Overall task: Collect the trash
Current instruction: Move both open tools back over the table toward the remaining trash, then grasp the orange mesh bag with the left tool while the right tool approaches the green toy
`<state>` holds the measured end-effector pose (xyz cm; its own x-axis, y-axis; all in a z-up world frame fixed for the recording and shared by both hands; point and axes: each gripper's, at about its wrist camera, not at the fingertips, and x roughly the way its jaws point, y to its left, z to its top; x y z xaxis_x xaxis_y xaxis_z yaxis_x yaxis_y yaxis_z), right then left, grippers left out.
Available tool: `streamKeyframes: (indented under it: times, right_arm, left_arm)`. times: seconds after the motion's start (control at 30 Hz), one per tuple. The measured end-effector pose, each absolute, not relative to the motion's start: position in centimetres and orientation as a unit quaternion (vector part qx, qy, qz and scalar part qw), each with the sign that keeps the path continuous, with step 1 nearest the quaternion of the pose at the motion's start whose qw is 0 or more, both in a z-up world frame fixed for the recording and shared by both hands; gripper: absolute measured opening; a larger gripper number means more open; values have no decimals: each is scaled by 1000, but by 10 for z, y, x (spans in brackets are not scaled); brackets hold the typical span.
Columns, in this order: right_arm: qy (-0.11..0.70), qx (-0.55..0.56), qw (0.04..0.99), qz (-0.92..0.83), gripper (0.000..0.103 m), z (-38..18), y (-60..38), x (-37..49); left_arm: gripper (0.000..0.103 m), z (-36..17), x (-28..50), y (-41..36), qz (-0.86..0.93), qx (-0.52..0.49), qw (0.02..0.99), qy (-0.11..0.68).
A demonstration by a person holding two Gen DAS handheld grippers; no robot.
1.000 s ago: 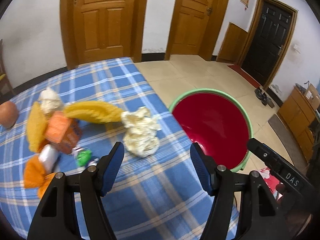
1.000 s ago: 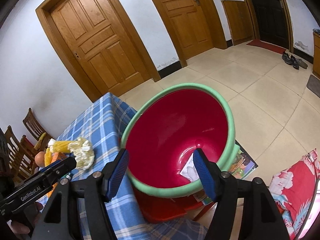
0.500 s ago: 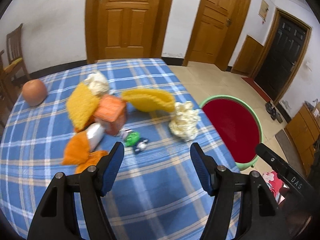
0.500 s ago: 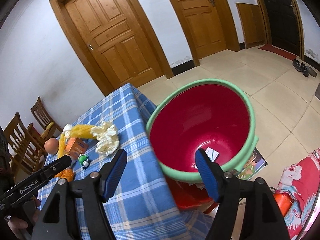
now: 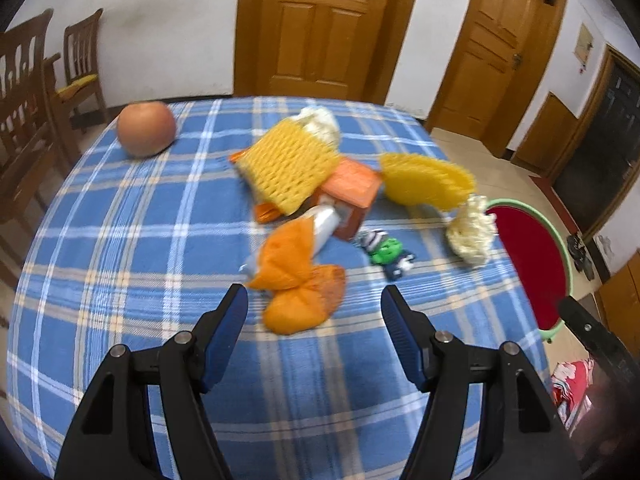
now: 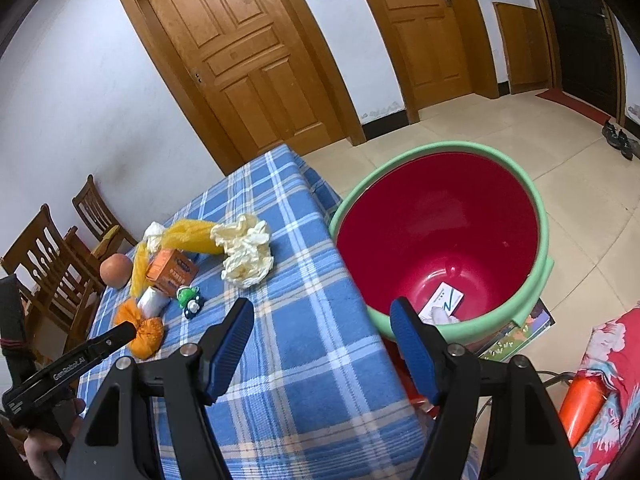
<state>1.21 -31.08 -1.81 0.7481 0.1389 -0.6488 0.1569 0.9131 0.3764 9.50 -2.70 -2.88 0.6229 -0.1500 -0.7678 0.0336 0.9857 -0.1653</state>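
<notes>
A pile of trash lies on the blue checked tablecloth (image 5: 120,240). It holds orange peel (image 5: 296,280), two yellow foam nets (image 5: 288,172), an orange box (image 5: 352,192), a silver wrapper (image 5: 324,220), a green wrapper (image 5: 386,252) and crumpled cream paper (image 5: 472,228). My left gripper (image 5: 315,304) is open, and the orange peel lies just beyond its tips. Beside the table stands a red basin with a green rim (image 6: 540,208), with a white card (image 6: 444,300) at its bottom. My right gripper (image 6: 322,312) is open and empty over the table's edge, next to the basin.
An apple (image 5: 146,128) sits at the table's far left, and white tissue (image 5: 320,120) lies behind the nets. Wooden chairs (image 5: 24,120) stand left of the table. Books (image 6: 516,336) and red patterned cloth (image 6: 608,360) lie on the tiled floor by the basin.
The left gripper has swung left from the basin to the trash pile, with the orange peel now just ahead of its tips. The right gripper has pulled back from the basin, so more of the table shows.
</notes>
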Motion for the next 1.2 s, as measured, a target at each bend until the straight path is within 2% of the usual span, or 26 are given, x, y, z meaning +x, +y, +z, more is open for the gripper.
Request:
streamKeyframes:
  times: [0.47, 0.53, 0.6, 0.77, 0.93, 1.0, 1.2]
  right_arm:
    - [373, 201, 906, -3, 75, -28, -303, 22]
    - [376, 201, 905, -2, 75, -30, -302, 23]
    - [378, 201, 904, -1, 75, -30, -300, 24]
    - [379, 193, 905, 6, 75, -28, -291, 23]
    - [377, 182, 908, 15, 76, -23, -280, 22]
    - [377, 178, 909, 18, 76, -22, -275, 23]
    - [378, 162, 911, 33, 76, -17, -259, 28]
  left_arm:
    - [69, -62, 113, -29, -37, -36, 890, 453]
    - [65, -62, 113, -32, -45, -27, 890, 452]
    - [53, -61, 111, -34, -51, -18, 892, 450]
    - [38, -60, 104, -37, -65, -13, 893, 445]
    - [32, -56, 94, -26, -78, -38, 891, 445]
    - [26, -54, 92, -21, -81, -42, 893, 441]
    - [24, -44, 85, -6, -87, -53, 898, 429]
